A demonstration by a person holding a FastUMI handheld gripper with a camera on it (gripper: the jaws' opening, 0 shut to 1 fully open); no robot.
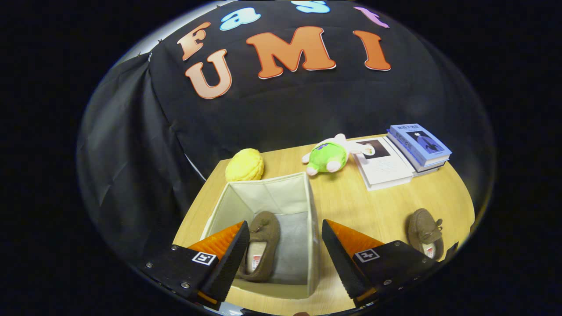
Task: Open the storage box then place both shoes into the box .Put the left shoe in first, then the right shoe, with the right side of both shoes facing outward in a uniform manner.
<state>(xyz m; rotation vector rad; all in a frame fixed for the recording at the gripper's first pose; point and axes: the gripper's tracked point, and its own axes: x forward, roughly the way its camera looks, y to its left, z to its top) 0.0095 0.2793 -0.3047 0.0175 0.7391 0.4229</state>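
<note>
Brown suede-like slippers are the task's things, and one of them, the first shoe (260, 250), already lies inside the open storage box (228, 202), toe toward twelve o'clock, close against the box's left wall. The gripper (281, 256) hangs above the box mouth with its fingers spread wide and nothing between them; the left finger overlaps the near part of that shoe, the right finger crosses the box's right wall.

Going rightward, the second shoe (425, 232) sits on the wooden table (351, 197) at about three o'clock from the fingers, well apart from the box, toe also pointing away. As I judge it, the step in hand is fetching this one. To do it well, swing the open fingers toward three o'clock, come down over the shoe's middle, close across its sides, lift clear of the box rim, then lower it into the grey floor space beside the first shoe, keeping the same heading so both match.

Beyond the box, a yellow plush (244, 165) lies at eleven o'clock, a green plush toy (328, 156) at one o'clock, and a stack of books (401, 158) at two o'clock.

Hard to tell: which shoe is left or right. The first shoe's heel is hidden by the left finger, the second shoe's heel is cut off near the right finger's mount, and the box's lid cannot be made out.
</note>
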